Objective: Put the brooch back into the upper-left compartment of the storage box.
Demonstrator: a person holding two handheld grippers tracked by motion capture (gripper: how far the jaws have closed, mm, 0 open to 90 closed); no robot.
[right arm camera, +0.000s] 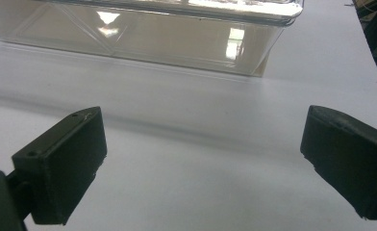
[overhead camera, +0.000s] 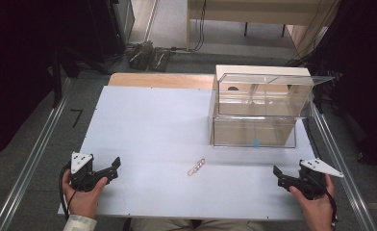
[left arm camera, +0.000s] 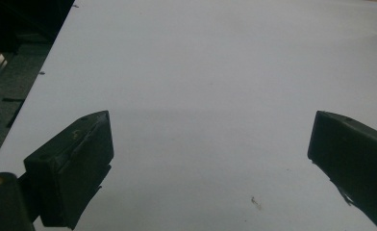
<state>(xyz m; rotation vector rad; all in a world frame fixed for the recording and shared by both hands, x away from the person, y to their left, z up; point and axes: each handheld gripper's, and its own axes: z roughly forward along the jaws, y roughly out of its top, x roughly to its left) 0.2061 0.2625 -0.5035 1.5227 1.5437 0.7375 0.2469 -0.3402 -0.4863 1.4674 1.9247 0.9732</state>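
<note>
1. The white table (overhead camera: 153, 125) carries everything here; its bare surface lies under both pairs of jaws in the left gripper view and the right gripper view.
2. A clear plastic container (overhead camera: 254, 113) stands on the far right part of the table with its lid raised. In the right gripper view its clear wall (right arm camera: 143, 33) runs across the top, ahead of the jaws and apart from them.
3. The person's left hand (overhead camera: 83, 195) comes in at the near left corner, wrapped around the left gripper (overhead camera: 113, 166), whose jaws point toward the middle of the table and slightly away from the person. It sits low over the board.
4. The person's right hand (overhead camera: 316, 204) holds the right gripper (overhead camera: 277, 172) at the near right edge, jaws pointing inward to the left.
5. Both grippers stand wide apart with nothing between the pads and nothing touched, as the left gripper (left arm camera: 210, 154) and the right gripper (right arm camera: 203, 154) show from their own cameras.
6. A small metal chain (overhead camera: 196, 167) lies flat on the table near the front, angled diagonally, between the two grippers, nearer the right one and well apart from both, in front of the container.
</note>
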